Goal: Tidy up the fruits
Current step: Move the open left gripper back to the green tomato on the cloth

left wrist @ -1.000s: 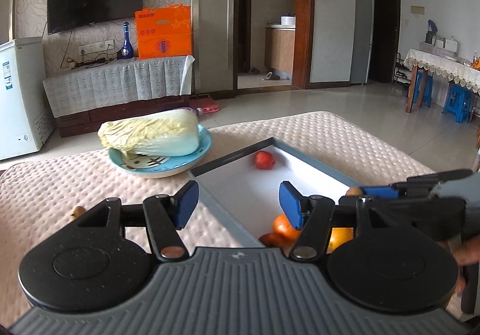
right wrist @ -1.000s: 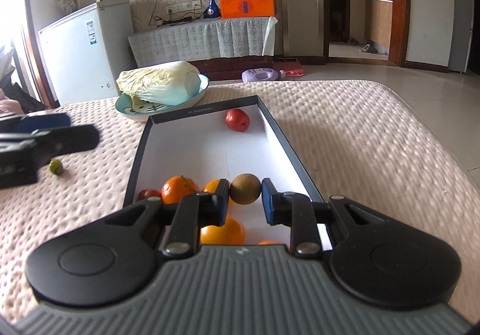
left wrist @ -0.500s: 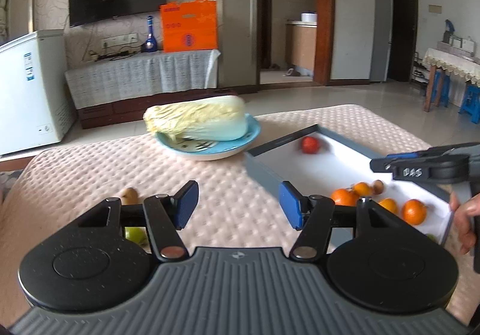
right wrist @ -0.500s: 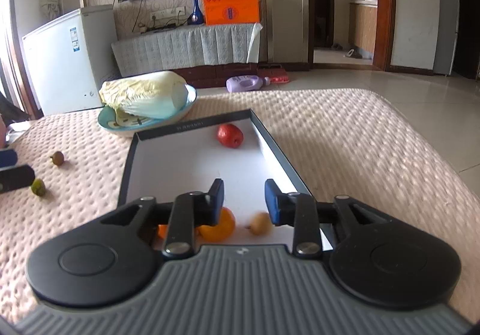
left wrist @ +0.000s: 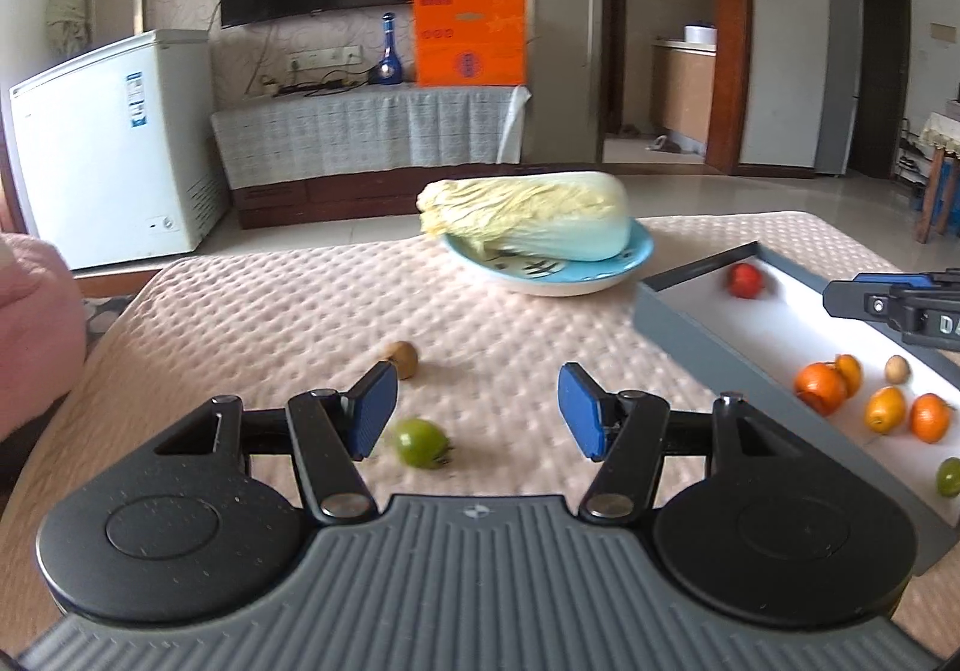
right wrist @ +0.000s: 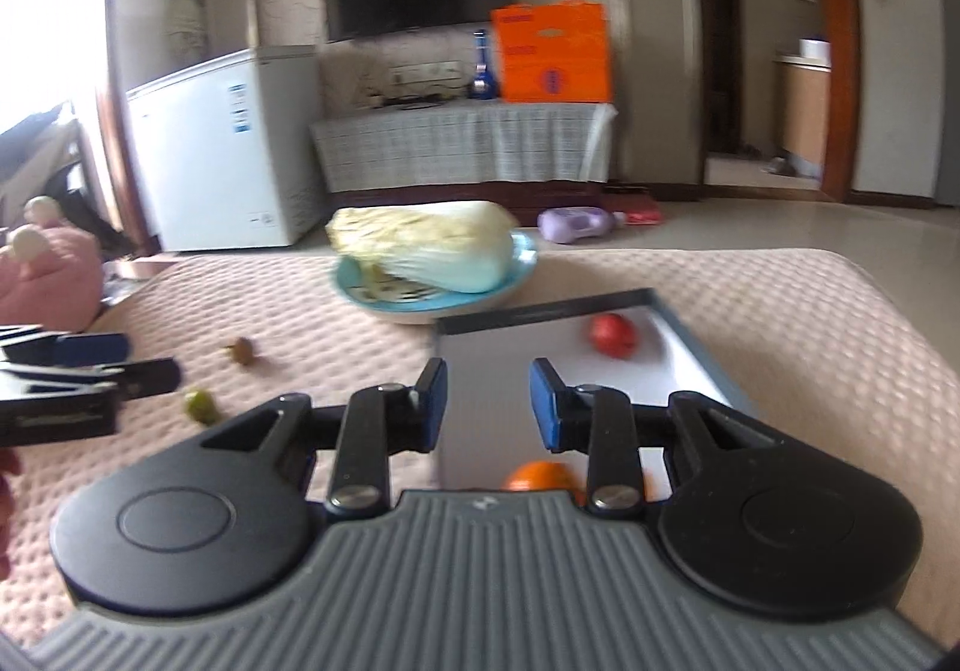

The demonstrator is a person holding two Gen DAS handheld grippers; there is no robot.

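Note:
My left gripper point(left wrist: 477, 410) is open and empty above the padded table. A green fruit point(left wrist: 420, 443) lies just by its left finger, and a brown kiwi point(left wrist: 403, 359) lies beyond. The grey tray point(left wrist: 690, 320) at the right holds a red fruit point(left wrist: 746, 279), several oranges point(left wrist: 819, 388), a small brown fruit point(left wrist: 897, 369) and a green one point(left wrist: 949, 476). My right gripper point(right wrist: 487, 407) is open and empty over the tray's left wall point(right wrist: 441, 419). In the right wrist view the red fruit point(right wrist: 612, 333), an orange point(right wrist: 540, 476), the green fruit point(right wrist: 201, 406) and the kiwi point(right wrist: 243, 350) show.
A blue plate point(left wrist: 636, 257) with a napa cabbage point(left wrist: 528, 215) stands behind the tray; it shows in the right wrist view too point(right wrist: 522, 275). A pink plush point(right wrist: 48, 275) sits at the table's left edge. The left gripper point(right wrist: 90, 371) appears at the left of the right wrist view.
The right gripper let the brown fruit fall into the tray, opened wider and drew back. The left gripper swung left from the tray to the loose green fruit and kiwi.

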